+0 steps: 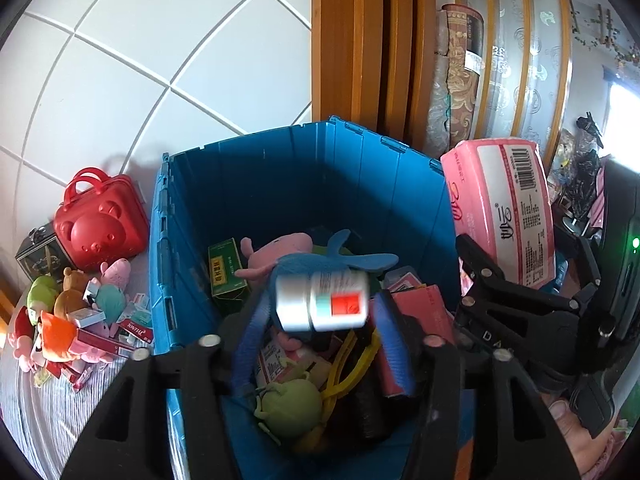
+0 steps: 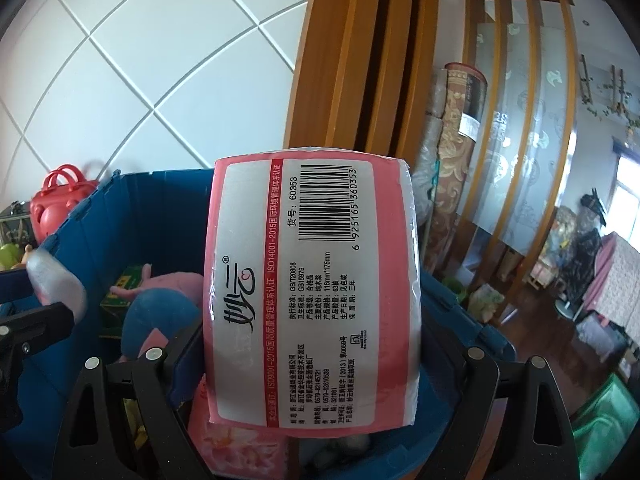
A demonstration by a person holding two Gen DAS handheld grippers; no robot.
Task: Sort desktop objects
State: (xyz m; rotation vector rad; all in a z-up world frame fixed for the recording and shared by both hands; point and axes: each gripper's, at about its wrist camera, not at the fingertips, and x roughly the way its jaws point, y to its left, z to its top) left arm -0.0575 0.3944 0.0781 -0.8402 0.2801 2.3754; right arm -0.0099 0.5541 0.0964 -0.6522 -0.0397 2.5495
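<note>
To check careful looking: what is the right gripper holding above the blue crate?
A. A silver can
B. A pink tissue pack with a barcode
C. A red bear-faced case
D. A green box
B: the right gripper is clamped on the pink tissue pack, barcode facing the camera, over the blue crate.

A silvery metal-look can (image 1: 322,300) with a paper label hung blurred at frame centre above the smooth blue plastic crate (image 1: 280,184). Glossy film wrapped the pink tissue pack (image 2: 312,296). At left sat a shiny red plastic case (image 1: 100,226) beside fuzzy cloth toys (image 1: 72,304).
</note>
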